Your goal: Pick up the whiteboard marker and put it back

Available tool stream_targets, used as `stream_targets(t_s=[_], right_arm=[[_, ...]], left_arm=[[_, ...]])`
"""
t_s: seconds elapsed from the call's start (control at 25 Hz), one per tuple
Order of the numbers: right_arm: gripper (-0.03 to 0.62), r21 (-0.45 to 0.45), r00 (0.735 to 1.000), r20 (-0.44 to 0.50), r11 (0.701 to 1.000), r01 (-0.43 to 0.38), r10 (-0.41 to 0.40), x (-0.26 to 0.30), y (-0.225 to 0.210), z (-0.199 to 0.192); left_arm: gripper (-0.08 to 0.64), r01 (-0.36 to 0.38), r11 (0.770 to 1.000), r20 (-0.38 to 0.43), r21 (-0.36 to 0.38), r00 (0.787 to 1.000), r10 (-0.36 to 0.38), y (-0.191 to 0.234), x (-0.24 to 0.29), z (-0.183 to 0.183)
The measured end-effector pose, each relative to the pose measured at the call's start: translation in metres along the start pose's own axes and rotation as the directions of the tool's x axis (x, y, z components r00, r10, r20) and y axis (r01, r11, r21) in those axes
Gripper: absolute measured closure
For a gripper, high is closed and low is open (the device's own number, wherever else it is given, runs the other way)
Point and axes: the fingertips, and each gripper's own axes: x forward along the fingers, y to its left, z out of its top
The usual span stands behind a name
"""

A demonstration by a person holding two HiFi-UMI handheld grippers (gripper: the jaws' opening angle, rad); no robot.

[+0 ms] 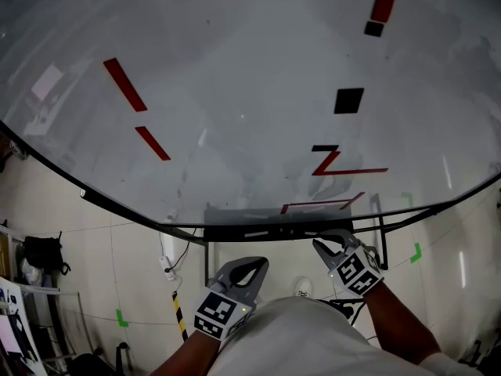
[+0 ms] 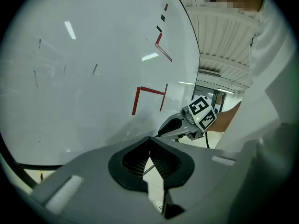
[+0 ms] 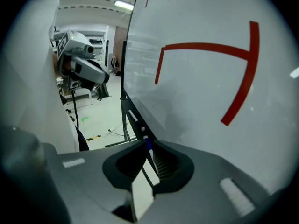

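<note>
A blue-capped white whiteboard marker [image 3: 147, 146] lies along the whiteboard's tray [image 3: 132, 112], showing in the thin slit just past my right gripper's tips. A second white marker [image 3: 133, 115] rests farther up the same tray. My right gripper [image 3: 147, 143] is shut, holds nothing, and points along the tray close to the whiteboard [image 3: 210, 78]. In the head view it [image 1: 319, 245] hangs just below the tray [image 1: 258, 229]. My left gripper [image 1: 254, 266] sits lower and to the left, shut and empty. The left gripper view shows its jaws [image 2: 149, 141] together, the right gripper [image 2: 180, 125] beyond them.
The whiteboard [image 1: 235, 92] carries red strokes [image 1: 337, 163] and black squares [image 1: 349, 100]. Below it are its metal stand [image 1: 382, 225], a pale floor with green tape marks [image 1: 121, 317], a cable with a plug [image 1: 168, 265], and a black bag [image 1: 43, 253] at left.
</note>
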Motion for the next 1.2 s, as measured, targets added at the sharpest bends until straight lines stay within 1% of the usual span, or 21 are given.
stream_targets(t_s=[0.16,0.36,0.4,0.52,0.56,0.64,0.84,1.08,1.2], right_arm=[[0.56,-0.072,0.996,-0.086,0.997,-0.035,0.028,0.009,0.001,-0.013],[0.56,-0.17,0.981,-0.191,0.983,-0.075,0.041,0.019,0.001,-0.028],[0.56,-0.186,0.974,-0.218,0.978,-0.096,0.054,0.021,0.003,-0.032],[0.55,-0.22,0.942,-0.316,0.957,-0.187,0.111,0.026,0.012,-0.043],[0.549,-0.229,0.936,-0.332,0.953,-0.2,0.117,0.028,0.013,-0.045],[0.549,-0.246,0.934,-0.341,0.949,-0.198,0.106,0.03,0.012,-0.043],[0.549,-0.278,0.944,-0.323,0.948,-0.157,0.062,0.036,0.005,-0.033],[0.534,-0.308,0.945,-0.322,0.938,-0.155,0.051,0.048,0.003,-0.025],[0.534,-0.345,0.945,-0.325,0.925,-0.159,0.041,0.056,0.003,-0.024]], left_arm=[[0.543,-0.012,1.0,-0.005,0.001,1.0,0.012,0.003,0.001,-0.001],[0.543,-0.023,1.0,-0.015,-0.013,1.0,0.023,0.007,0.0,-0.004],[0.543,-0.023,1.0,-0.016,-0.015,1.0,0.023,0.007,0.0,-0.005],[0.543,-0.023,1.0,-0.02,-0.007,1.0,0.023,0.01,-0.001,-0.006],[0.543,-0.02,1.0,-0.019,-0.009,1.0,0.019,0.009,-0.001,-0.005],[0.543,-0.01,1.0,-0.019,-0.015,1.0,0.01,0.007,-0.001,-0.004],[0.543,-0.012,1.0,-0.022,-0.013,1.0,0.012,0.011,-0.002,-0.007],[0.543,-0.009,1.0,-0.02,-0.015,1.0,0.009,0.013,-0.004,-0.009],[0.543,0.0,1.0,-0.021,-0.027,1.0,-0.001,0.012,-0.004,-0.01]])
